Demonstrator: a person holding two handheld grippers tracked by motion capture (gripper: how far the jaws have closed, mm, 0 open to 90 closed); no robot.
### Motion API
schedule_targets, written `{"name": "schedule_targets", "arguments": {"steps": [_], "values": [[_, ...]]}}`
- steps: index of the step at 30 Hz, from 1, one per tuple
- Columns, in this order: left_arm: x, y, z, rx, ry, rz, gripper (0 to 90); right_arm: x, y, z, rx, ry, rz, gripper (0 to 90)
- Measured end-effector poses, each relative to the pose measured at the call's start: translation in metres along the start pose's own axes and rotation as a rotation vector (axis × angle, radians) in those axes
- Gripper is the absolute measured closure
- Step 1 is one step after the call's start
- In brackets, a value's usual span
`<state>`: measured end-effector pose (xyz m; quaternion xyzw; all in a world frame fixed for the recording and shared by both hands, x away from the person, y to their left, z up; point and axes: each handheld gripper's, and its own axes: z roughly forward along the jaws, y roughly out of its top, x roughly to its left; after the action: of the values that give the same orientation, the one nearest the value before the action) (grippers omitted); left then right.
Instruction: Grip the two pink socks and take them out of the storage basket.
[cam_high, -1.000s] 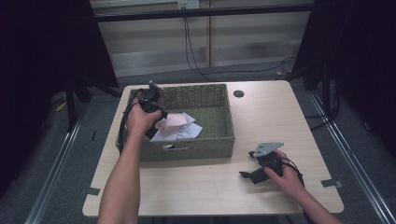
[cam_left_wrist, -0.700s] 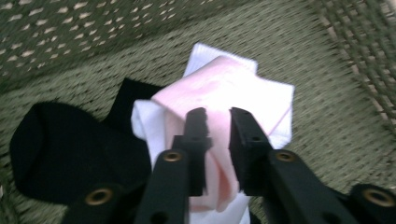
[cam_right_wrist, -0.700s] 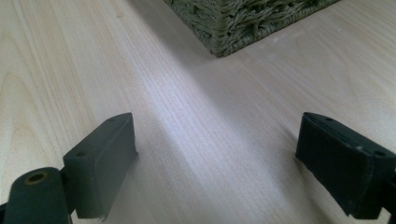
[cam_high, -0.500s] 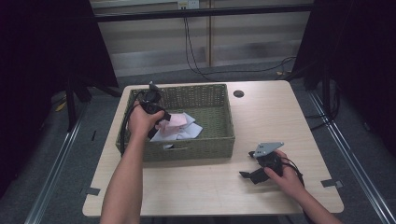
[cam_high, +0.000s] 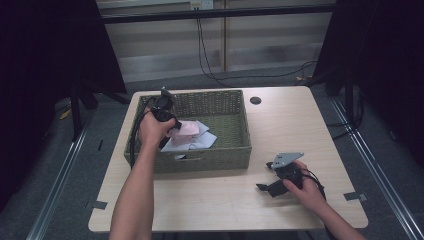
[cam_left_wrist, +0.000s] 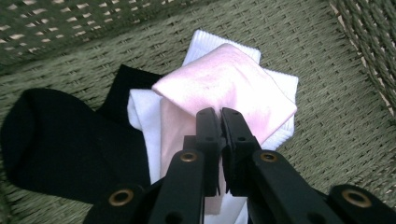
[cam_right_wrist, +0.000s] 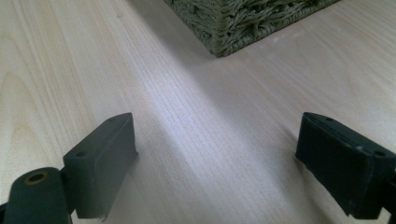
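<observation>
Pinching the pink sock (cam_left_wrist: 229, 88), left gripper (cam_left_wrist: 219, 116) jaws sit nearly closed on its fold, centre frame, inside the basket (cam_high: 210, 160). Little has shifted over the last second; grasp looks set, lift likely next. Right gripper (cam_high: 272, 182) idles wide-jawed on the surface (cam_right_wrist: 196, 116), lower right.

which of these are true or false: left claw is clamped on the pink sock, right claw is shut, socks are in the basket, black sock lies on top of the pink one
1. The left claw is clamped on the pink sock. True.
2. The right claw is shut. False: its jaws stand wide apart over the bare table.
3. The socks lie inside the woven basket. True.
4. The black sock lies on top of the pink one. False: it lies beside it, on the basket floor; the pink one tops the white socks.
</observation>
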<state>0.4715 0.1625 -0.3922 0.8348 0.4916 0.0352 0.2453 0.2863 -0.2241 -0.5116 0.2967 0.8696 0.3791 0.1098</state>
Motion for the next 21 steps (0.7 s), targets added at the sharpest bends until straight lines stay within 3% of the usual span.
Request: {"name": "schedule_targets", "arguments": {"steps": [8,11,14,18,21], "values": [[0.004,-0.006,-0.004,0.015,-0.009,-0.004,85.5,0.000,0.000,0.000,0.000,-0.002,0.001,11.2],[0.005,-0.007,-0.002,-0.013,-0.012,-0.022,79.4,0.000,0.000,0.000,0.000,-0.002,0.000,11.2],[0.006,-0.005,-0.002,-0.032,-0.013,-0.003,72.9,0.000,0.000,0.000,0.000,0.000,0.000,11.2],[0.002,-0.002,0.003,-0.021,-0.020,-0.004,73.4,0.000,0.000,0.000,0.000,-0.001,0.000,11.2],[0.000,-0.001,0.006,0.001,-0.030,0.000,81.4,0.000,0.000,0.000,0.000,0.000,0.000,11.2]]}}
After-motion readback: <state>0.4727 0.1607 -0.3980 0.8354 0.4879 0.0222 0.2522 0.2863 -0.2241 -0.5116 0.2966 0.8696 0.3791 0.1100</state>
